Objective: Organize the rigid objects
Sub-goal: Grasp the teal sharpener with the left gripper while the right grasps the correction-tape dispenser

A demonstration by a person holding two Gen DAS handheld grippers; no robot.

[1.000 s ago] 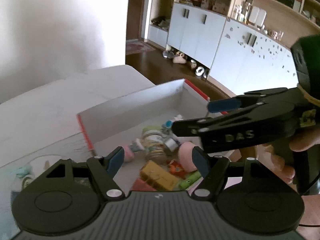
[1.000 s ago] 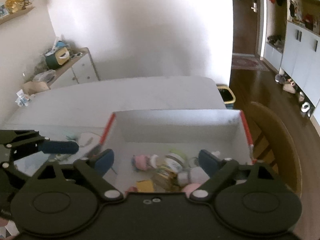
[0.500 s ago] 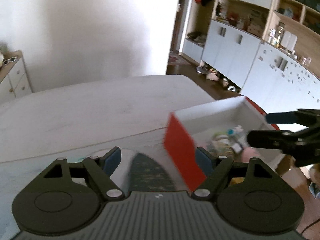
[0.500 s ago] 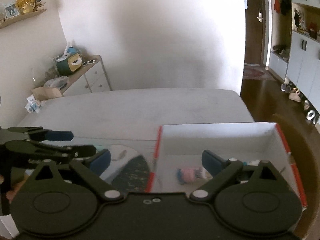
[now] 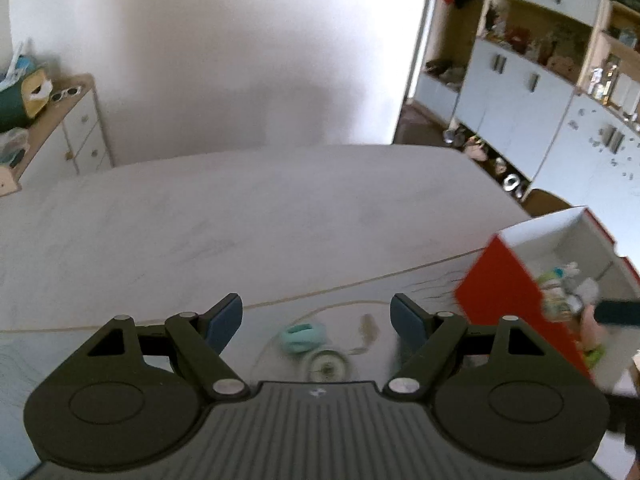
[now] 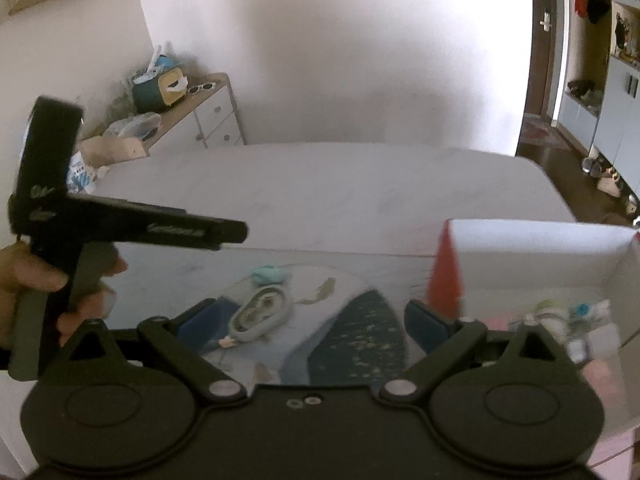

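Note:
My left gripper [image 5: 316, 318] is open and empty, hovering over a printed mat [image 6: 360, 332] on the white table [image 5: 240, 220]. A small teal object [image 5: 302, 336] and a round item [image 5: 326, 364] lie on the mat just ahead of it. My right gripper [image 6: 312, 320] is also open and empty. In the right wrist view a pale oval case [image 6: 260, 312] lies between its fingers on the mat, with the teal object [image 6: 270, 274] beyond it. A white box with red sides [image 5: 508, 292] stands to the right and holds several small items [image 6: 560, 316].
A hand holds the left gripper at the left of the right wrist view, one of its fingers [image 6: 192, 232] reaching over the table. A low dresser [image 6: 200, 116] with clutter stands by the far wall. Cabinets [image 5: 520, 92] line the right.
Both grippers swung left, away from the box, which slid from the middle of each view to the right edge. The mat with the teal object and oval case came into view.

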